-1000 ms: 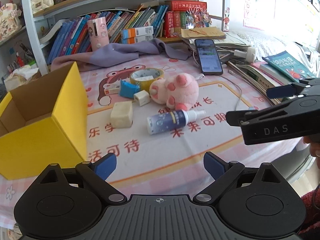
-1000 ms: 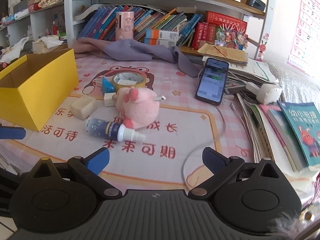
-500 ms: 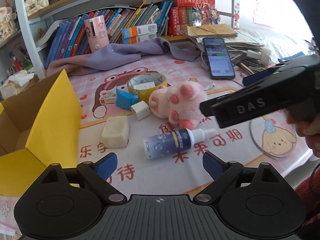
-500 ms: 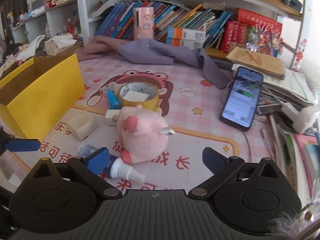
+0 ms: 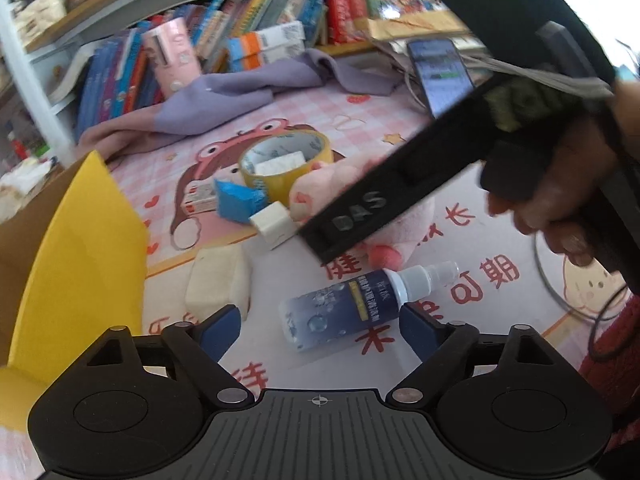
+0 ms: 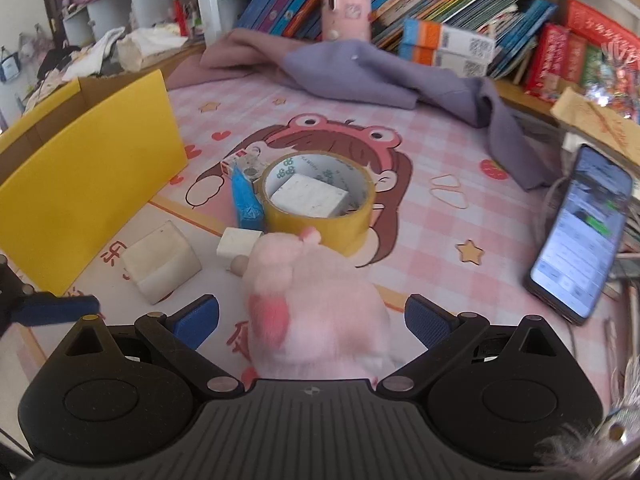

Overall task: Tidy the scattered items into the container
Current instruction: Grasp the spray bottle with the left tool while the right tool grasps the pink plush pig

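Pink plush pig toy is sitting at twelve o'clock between the spread right tongs, nearer than the left tongs, also spread.

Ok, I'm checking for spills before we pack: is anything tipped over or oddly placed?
The spray bottle lies on its side on the mat, no spill visible. A small white box sits inside the tape roll.
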Demonstrator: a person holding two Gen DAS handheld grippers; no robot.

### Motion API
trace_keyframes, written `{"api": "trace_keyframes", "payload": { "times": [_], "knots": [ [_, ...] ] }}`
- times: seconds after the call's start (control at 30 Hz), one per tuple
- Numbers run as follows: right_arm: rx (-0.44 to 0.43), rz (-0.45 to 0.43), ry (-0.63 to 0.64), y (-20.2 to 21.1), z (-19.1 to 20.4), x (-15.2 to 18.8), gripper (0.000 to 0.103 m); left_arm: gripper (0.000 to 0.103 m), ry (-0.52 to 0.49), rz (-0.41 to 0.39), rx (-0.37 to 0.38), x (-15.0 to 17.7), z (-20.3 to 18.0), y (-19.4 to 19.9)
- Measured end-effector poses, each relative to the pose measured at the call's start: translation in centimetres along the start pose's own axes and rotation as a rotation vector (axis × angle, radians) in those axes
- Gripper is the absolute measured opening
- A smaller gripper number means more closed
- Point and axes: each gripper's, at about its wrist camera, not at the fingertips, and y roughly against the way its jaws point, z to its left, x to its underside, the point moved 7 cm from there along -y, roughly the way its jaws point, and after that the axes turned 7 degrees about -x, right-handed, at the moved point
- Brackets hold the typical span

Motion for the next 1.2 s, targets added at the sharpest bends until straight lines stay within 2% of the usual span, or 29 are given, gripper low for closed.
{"api": "trace_keyframes", "payload": {
  "times": [0.03,0.07,0.17,0.33,0.5,0.53,0.6,0.7,0.83,0.9,1.07,1.13,1.2],
  "knots": [
    [-0.007,0.013,0.002,-0.3,-0.1,0.0,0.087,0.083,-0.022,0.001,0.01,-0.1,-0.2,-0.2],
    [-0.012,0.031,0.004,-0.6,-0.3,0.1,0.07,0.082,-0.046,0.001,0.021,-0.3,-0.4,-0.4],
    [-0.039,0.04,-0.001,-0.2,-0.8,0.4,0.062,0.078,-0.114,0.006,0.059,-0.6,-1.1,-1.1],
    [0.015,-0.001,-0.024,2.0,-3.2,0.8,0.061,0.072,-0.242,0.02,0.118,-0.9,-2.0,-1.9],
    [0.044,-0.008,-0.076,3.7,-4.9,1.6,0.061,0.065,-0.292,0.049,0.157,-0.9,-2.3,-2.8],
    [0.045,-0.009,-0.084,4.0,-5.1,1.8,0.061,0.063,-0.281,0.056,0.164,-1.1,-2.2,-3.0],
    [0.051,-0.018,-0.101,4.4,-5.4,2.0,0.061,0.051,-0.238,0.08,0.182,-1.3,-2.1,-3.1],
    [0.053,-0.036,-0.125,4.9,-5.4,2.1,0.061,0.045,-0.207,0.115,0.192,-1.3,-2.2,-2.9],
    [0.046,-0.029,-0.149,4.9,-5.5,2.5,0.061,0.043,-0.105,0.177,0.224,-1.1,-1.5,-2.8],
    [0.045,-0.021,-0.151,4.8,-5.5,2.7,0.061,0.047,-0.069,0.183,0.222,-0.8,-1.0,-2.7],
    [0.046,-0.001,-0.14,4.2,-5.3,3.2,0.061,0.049,-0.145,0.164,0.176,0.6,-0.9,-2.4],
    [0.049,0.006,-0.138,4.0,-5.2,3.4,0.061,0.046,-0.122,0.159,0.186,0.7,-0.7,-2.4],
    [0.048,0.009,-0.141,4.0,-5.2,3.5,0.061,0.036,-0.084,0.173,0.206,0.8,-0.5,-2.4]
  ]
}}
